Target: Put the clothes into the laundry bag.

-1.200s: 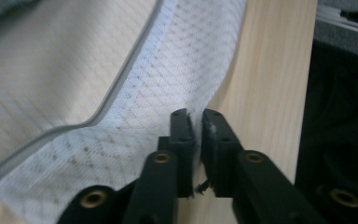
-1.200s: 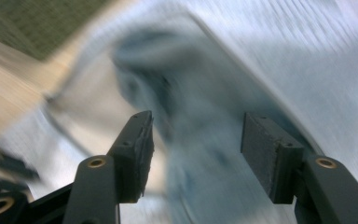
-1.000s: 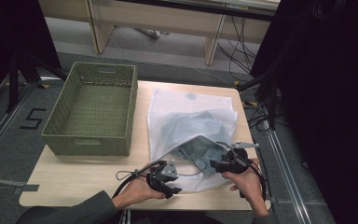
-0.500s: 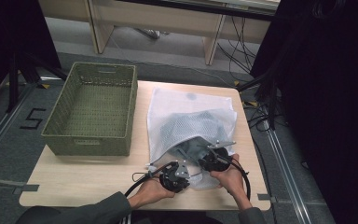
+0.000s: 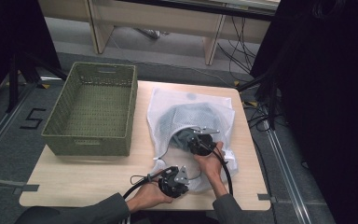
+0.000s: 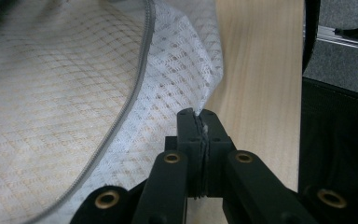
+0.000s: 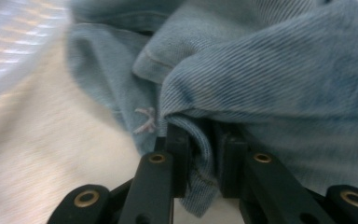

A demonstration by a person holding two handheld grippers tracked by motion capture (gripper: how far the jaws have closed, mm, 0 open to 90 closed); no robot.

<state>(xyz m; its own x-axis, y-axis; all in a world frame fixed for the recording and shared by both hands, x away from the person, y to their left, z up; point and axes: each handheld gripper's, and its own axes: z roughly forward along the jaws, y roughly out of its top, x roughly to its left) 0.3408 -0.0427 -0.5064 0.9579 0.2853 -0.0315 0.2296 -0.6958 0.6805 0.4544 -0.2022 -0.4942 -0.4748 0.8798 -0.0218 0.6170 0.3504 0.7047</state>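
While the left claw (image 6: 200, 122) pinches white mesh bag (image 6: 74, 93), right claw (image 7: 200, 140) grips faded denim (image 7: 270, 60).

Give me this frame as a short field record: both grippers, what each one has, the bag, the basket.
left gripper: shut on the edge of the white mesh laundry bag, near its grey zipper
right gripper: jaws closed on a fold of the denim garment at the bag's opening
denim garment: mostly inside the bag, seen through the mesh in the high view
green woven basket: on the table, left of the bag, nothing in it
table: light wood, holds bag and basket
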